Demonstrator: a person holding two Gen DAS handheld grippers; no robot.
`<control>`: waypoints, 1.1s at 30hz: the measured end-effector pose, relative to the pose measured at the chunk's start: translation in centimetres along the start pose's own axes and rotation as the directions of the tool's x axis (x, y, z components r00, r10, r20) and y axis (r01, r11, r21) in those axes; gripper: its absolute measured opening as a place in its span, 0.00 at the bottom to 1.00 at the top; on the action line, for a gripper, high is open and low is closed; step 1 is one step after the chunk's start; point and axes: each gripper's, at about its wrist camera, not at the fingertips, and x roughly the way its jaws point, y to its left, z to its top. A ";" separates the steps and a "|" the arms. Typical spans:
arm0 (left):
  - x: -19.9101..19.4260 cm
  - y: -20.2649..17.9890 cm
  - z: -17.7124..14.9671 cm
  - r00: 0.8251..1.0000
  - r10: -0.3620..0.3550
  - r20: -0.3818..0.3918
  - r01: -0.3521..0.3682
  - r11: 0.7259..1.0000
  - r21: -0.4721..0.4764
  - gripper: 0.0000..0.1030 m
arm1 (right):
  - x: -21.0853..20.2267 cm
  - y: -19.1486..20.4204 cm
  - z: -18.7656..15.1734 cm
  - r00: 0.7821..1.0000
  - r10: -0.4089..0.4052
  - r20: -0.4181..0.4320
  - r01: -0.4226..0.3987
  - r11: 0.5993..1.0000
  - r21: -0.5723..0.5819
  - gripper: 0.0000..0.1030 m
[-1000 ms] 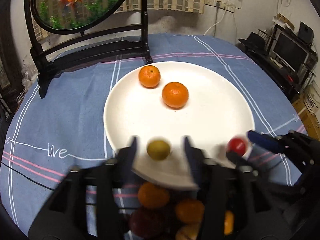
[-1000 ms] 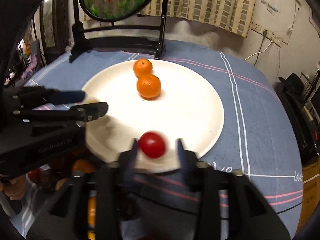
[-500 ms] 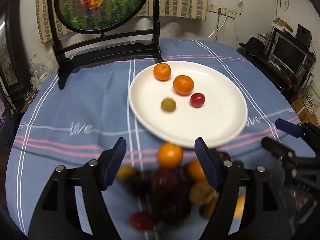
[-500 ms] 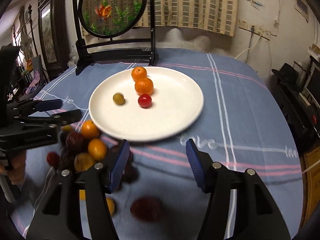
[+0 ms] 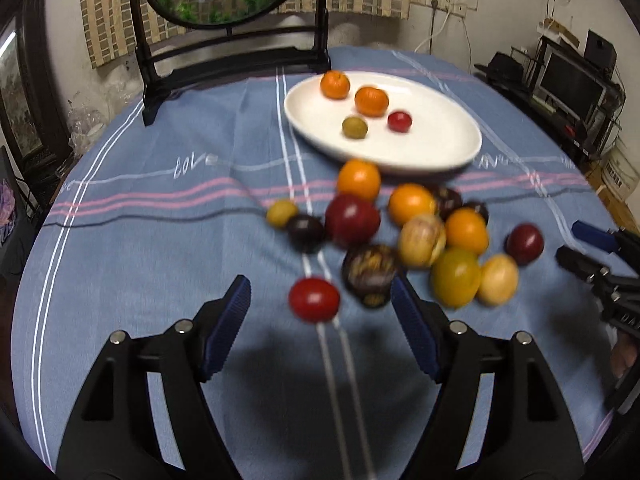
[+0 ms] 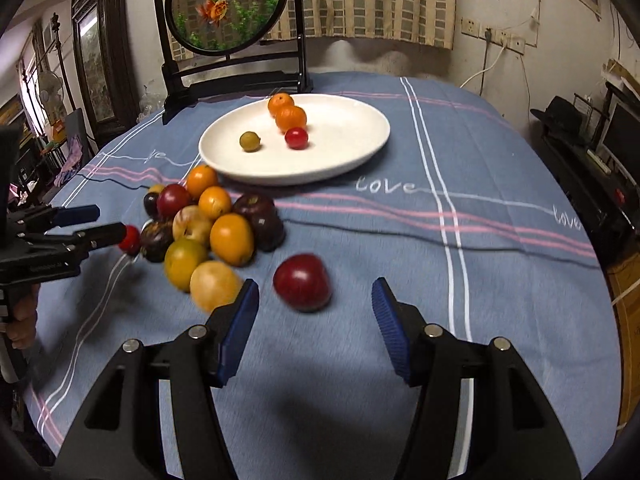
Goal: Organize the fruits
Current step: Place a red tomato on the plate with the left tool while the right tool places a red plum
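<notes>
Four small round fruits (image 6: pixel 290 123) now sit on the white round plate (image 6: pixel 352 148), two more than a second ago. Left gripper (image 5: pixel 320 304) has just been opening with nothing gripped; right gripper (image 6: pixel 314 300) is also released, both pulled back over the loose fruit pile (image 5: pixel 400 236).

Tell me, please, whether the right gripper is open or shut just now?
Open: the right gripper has its fingers spread, gripping nothing; the dark red fruit lies ahead of them.

Left gripper (image 5: pixel 320 312) jaws apart; red tomato (image 5: pixel 314 299) between.

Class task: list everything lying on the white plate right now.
On the white plate lie four fruits: two oranges, a small red fruit and a small olive-green one. Nothing covers the plate.
</notes>
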 end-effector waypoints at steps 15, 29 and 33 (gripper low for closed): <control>3.2 0.7 -1.0 0.997 0.000 -0.079 0.001 1.000 0.015 0.59 | 0.2 0.1 -0.9 0.999 0.015 -0.028 -0.015 1.000 0.009 0.57; 3.8 0.7 0.0 0.998 0.008 -0.054 -0.006 0.999 0.041 0.31 | 2.9 1.2 0.2 0.994 -0.038 -0.102 0.030 0.996 -0.080 0.57; 3.5 0.9 0.1 0.999 -0.006 -0.051 0.007 1.000 0.029 0.31 | 4.7 1.3 0.8 0.988 -0.074 -0.132 0.061 0.993 -0.101 0.57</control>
